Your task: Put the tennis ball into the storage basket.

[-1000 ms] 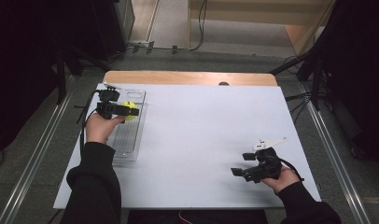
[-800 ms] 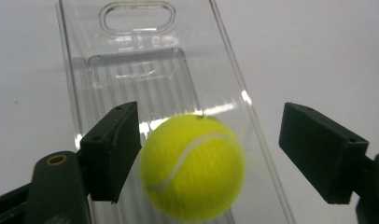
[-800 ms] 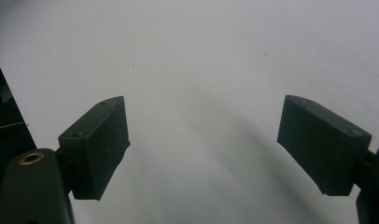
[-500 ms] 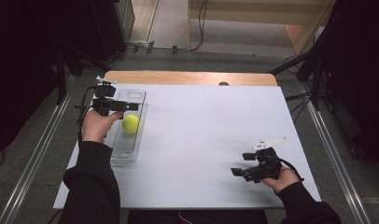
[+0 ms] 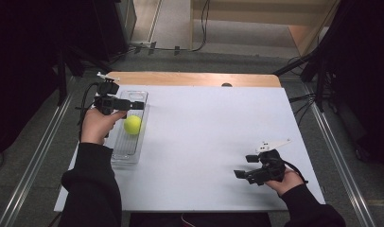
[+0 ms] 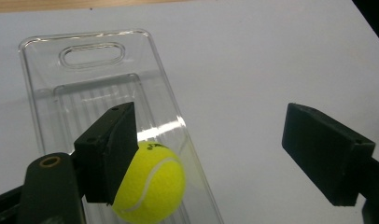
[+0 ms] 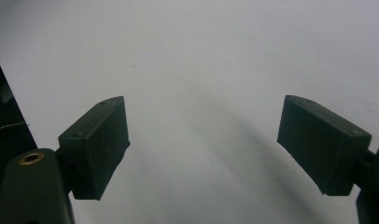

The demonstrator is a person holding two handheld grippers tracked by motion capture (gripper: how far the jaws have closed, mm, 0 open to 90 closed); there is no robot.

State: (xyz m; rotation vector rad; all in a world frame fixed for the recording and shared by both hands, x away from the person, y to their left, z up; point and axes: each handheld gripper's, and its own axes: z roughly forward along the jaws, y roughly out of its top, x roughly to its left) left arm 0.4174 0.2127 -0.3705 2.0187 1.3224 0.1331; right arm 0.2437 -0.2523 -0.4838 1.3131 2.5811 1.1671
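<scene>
Yellow tennis ball in clear tray, beside left gripper fingers, spread wide, empty

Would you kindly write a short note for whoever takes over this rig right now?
Left gripper: open, empty, above the far part of the clear plastic tray.
Right gripper: open, empty, low over the bare white table near its right front corner.
Tennis ball: lying in the tray, free of both grippers.
Done: the ball is in the tray.
Left: probably only drawing the left gripper clear.
</scene>
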